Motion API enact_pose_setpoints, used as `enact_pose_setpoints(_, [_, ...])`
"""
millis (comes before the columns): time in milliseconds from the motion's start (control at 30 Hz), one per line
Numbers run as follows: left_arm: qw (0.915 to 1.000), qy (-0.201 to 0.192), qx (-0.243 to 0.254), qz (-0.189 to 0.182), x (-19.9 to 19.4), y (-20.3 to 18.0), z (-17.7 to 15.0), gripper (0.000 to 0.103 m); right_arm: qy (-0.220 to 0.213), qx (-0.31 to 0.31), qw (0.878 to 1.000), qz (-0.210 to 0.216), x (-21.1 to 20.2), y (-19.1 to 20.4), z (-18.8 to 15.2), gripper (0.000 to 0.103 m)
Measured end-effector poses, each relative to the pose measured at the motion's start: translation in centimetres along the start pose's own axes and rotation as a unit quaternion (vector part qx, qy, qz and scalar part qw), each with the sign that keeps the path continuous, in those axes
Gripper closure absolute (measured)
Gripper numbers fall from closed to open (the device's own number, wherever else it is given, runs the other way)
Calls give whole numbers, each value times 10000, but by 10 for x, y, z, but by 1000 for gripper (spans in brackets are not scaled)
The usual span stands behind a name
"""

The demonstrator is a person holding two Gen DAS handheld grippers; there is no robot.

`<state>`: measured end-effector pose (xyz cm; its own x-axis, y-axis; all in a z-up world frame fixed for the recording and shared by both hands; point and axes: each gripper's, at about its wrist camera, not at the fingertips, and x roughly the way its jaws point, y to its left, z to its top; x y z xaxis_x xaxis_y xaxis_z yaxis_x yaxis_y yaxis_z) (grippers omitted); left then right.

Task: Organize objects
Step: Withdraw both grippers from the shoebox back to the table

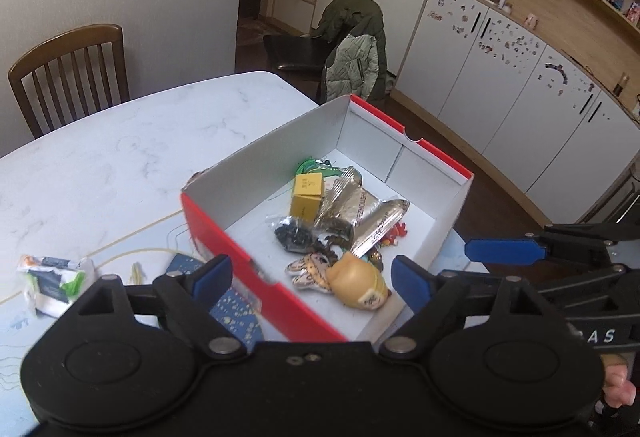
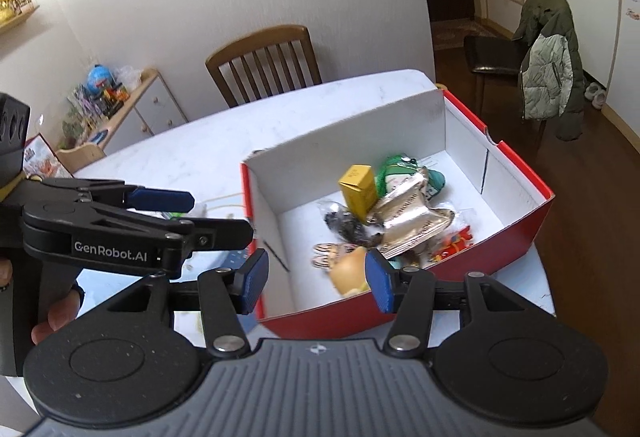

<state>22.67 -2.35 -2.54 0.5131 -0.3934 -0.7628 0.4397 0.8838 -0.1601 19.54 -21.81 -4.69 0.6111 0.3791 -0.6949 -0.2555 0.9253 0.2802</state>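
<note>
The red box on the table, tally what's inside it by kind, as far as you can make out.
Inside the red box:
Yellow carton: 1
Silver foil packets: 2
Green item: 1
Clear bag of dark bits: 1
Tan toy figure: 1
Flat cartoon charm: 1
Small red pieces: 1 cluster, number unclear
Total: 8, counting the cluster once.

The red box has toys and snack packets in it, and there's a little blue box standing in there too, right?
Nearly. The red box does hold toys and snack packets, but the little box standing among them is yellow, not blue. Both wrist views show it. The only blue parts are the pads on the jaws.
</note>
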Motion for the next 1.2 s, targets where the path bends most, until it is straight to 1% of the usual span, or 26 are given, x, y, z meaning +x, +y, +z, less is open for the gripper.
enact_pose_setpoints(67, [10000,-45,24,-42,-9,5,-5,15,-88,20,10000,-24,-6,10,-4,50])
enact_pose_setpoints(167, [9999,-121,55,-80,-22,13,-12,11,-208,59,9998,-49,-12,24,-12,44])
enact_pose_setpoints(233, [9998,-158,95,-92,-29,18,-17,11,-245,102,9996,-45,-16,33,-16,41])
enact_pose_setpoints(300, [9997,-190,134,-82,-36,24,-22,10,-274,126,9995,-58,-18,43,-21,40])
enact_pose_setpoints(367, [9996,-210,147,-100,-43,30,-28,9,-305,146,9994,-70,-19,52,-24,36])
enact_pose_setpoints(500, [9994,-290,166,-109,-56,44,-37,5,-377,184,9991,-63,-21,70,-30,33])
enact_pose_setpoints(567, [9993,-327,157,-93,-62,51,-41,4,-406,179,9990,-70,-21,79,-33,29])
enact_pose_setpoints(667, [9992,-370,160,-66,-70,62,-48,1,-445,148,9989,-78,-21,92,-33,28])
enact_pose_setpoints(1067, [9984,-542,-33,156,-91,109,-70,1,-402,-128,9991,14,-6,140,-30,23])
enact_pose_setpoints(1200, [9967,-727,-65,366,-94,124,-78,0,-393,-244,9989,65,-1,151,-28,21])
